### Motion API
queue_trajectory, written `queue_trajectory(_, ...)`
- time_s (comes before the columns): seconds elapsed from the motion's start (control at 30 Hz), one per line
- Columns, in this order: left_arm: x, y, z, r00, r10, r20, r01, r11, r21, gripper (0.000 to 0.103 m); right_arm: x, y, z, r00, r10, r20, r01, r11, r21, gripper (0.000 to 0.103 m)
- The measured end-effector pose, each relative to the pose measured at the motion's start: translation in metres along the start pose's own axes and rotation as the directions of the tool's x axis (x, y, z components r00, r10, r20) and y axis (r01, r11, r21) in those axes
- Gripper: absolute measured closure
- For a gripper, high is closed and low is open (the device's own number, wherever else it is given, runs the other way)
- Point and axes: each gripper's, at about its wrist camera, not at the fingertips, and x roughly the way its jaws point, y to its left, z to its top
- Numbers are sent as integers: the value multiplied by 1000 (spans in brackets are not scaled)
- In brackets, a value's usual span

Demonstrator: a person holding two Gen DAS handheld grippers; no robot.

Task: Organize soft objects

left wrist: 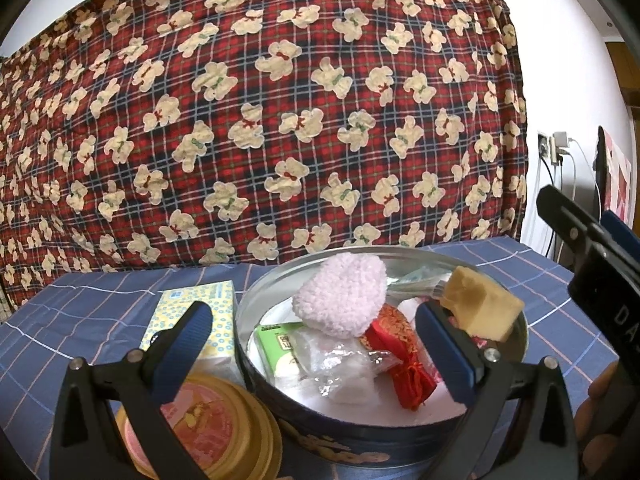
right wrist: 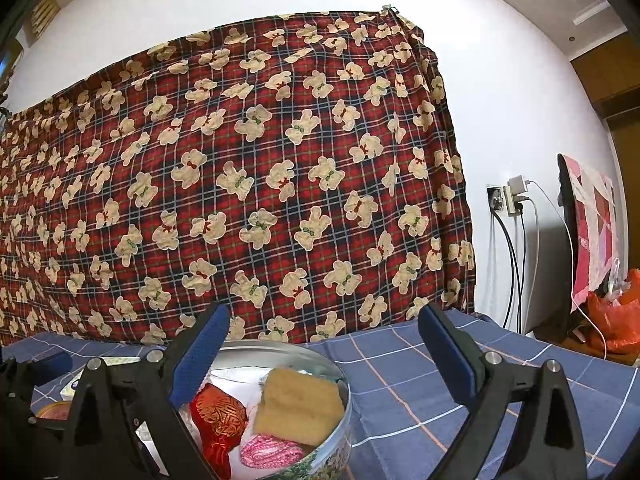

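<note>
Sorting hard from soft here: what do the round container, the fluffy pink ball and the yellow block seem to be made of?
Round container: apparently metal tin, going by its shiny, reflective inner wall and printed outside. Fluffy pink ball: looks like yarn or plush, with a fuzzy, matte surface. Yellow block: probably sponge foam, porous and matte; it could be something else.

One tin [left wrist: 304,438], two lids [left wrist: 224,432].

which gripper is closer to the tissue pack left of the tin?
Left. The left gripper has one finger right beside the tissue pack. The right gripper sits on the far side of the round tin.
</note>
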Motion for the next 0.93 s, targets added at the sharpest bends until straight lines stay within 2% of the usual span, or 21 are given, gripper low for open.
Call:
queue_trajectory(0.23, -5, -5, 1, 999, 10, 30, -11, 1000, 13, 0, 0, 0, 0, 1000, -1, -2, 1, 1000, -1, 6)
queue_trajectory(0.43, 0, -1, 1, 1000, 4, 2, -4, 1000, -13, 0, 1, -2, -1, 1000, 1, -2, -1, 1000, -1, 6)
queue_trajectory(0.53, -1, -2, 0, 1000, -15, 4, 15, 1000, -16, 0, 1, -1, -1, 1000, 1, -3, -1, 1000, -1, 6)
queue_trajectory(0.93, -2, -3, 0, 1000, -12, 9, 12, 1000, -10, 0, 1, 0, 0, 1000, 0, -5, 0, 1000, -1, 5)
